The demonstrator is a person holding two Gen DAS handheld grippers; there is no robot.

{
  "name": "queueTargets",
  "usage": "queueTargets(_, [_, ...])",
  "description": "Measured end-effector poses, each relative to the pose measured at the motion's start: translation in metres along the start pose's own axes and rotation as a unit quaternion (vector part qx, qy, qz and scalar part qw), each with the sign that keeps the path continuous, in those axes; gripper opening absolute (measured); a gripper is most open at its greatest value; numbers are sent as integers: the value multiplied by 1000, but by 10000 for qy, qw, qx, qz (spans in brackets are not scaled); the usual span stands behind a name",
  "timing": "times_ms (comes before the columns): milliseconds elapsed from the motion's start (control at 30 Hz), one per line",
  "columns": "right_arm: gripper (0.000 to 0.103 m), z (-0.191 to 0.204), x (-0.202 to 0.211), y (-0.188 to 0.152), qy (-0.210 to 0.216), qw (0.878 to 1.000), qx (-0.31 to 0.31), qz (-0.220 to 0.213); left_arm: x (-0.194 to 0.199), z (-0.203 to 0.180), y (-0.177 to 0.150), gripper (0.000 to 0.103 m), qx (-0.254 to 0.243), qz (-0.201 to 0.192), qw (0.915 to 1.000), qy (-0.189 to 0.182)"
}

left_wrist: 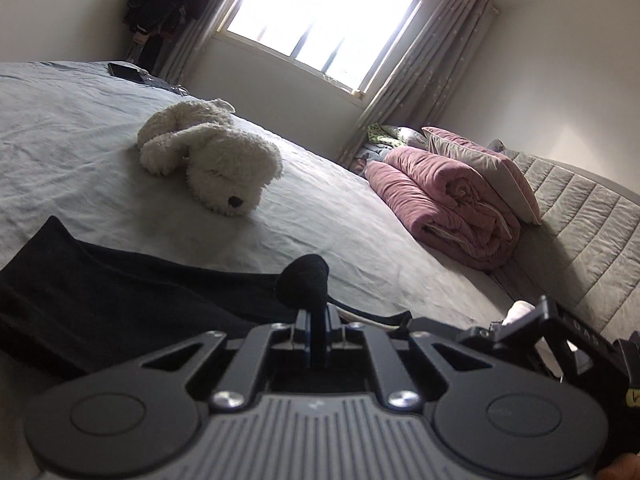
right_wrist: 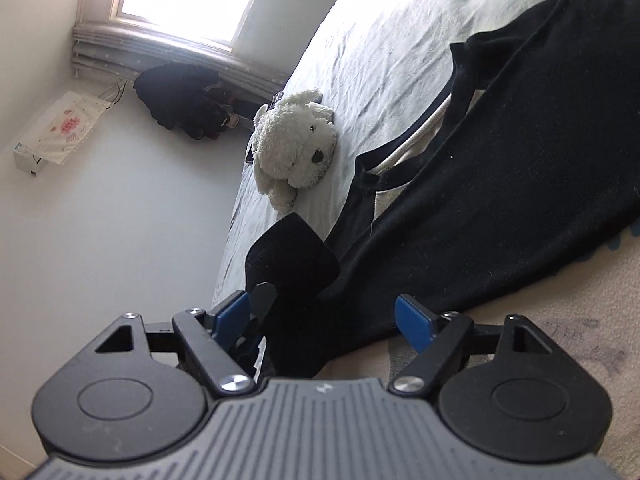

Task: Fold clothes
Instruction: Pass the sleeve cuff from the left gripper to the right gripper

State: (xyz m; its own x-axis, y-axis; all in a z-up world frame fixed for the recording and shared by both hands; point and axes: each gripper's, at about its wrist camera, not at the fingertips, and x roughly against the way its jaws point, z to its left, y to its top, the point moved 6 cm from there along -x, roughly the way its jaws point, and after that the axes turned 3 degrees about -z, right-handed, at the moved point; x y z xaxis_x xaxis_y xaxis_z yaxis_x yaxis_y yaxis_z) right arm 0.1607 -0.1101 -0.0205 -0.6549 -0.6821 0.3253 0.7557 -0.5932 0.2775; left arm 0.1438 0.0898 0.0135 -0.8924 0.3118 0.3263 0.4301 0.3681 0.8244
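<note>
A black garment (left_wrist: 100, 296) with a cream inner side lies spread on the grey bed sheet (left_wrist: 80, 140). My left gripper (left_wrist: 318, 320) is shut on a bunched edge of it, and a tuft of black cloth (left_wrist: 304, 280) pokes up above the fingers. In the right wrist view the garment (right_wrist: 500, 180) runs diagonally up to the right, showing its neckline trim (right_wrist: 404, 160). My right gripper (right_wrist: 324, 312) is open, its blue fingers (right_wrist: 414, 322) wide apart, with a raised fold of black cloth (right_wrist: 292, 256) standing between them.
A white plush dog (left_wrist: 212, 156) (right_wrist: 296, 148) lies on the sheet beyond the garment. A folded pink quilt (left_wrist: 444, 208) and a pillow (left_wrist: 480, 164) rest against the grey quilted headboard (left_wrist: 580, 216). Cream printed fabric (right_wrist: 560, 320) lies at my right. A window (left_wrist: 320, 12) is behind.
</note>
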Motion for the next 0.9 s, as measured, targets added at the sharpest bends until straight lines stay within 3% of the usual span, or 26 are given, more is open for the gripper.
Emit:
queueTargets(200, [82,-22,5,7,239,9968,-763,-56,-1,-17,-26,6,-609,550,9958,-399])
queueTargets(400, [74,-29,8,7,194,9954,-935,-66,4,-32,-47,9,-1309,1043,9827,-798])
queueTargets(467, [70,-29,8,6,87,9964,-845,-58,6,-36,-52,18,-1526,1172,9772,-901])
queueTargets(600, [54,-30,8,2,-137,9974,-708,-49,18,-34,-46,26,-1866,1205,9711,-871])
queueTargets(667, [48,-30,9,-2,-275,9979,-593,-36,25,-29,-41,38,-2031,1145,9697,-730])
queueTargets(800, [11,-23,8,-9,-444,9982,-404,45,38,-14,-31,48,-2185,1086,9690,-381])
queueTargets(900, [10,-4,11,-16,-292,9990,-307,132,46,-6,-25,49,-2238,1156,9670,-372])
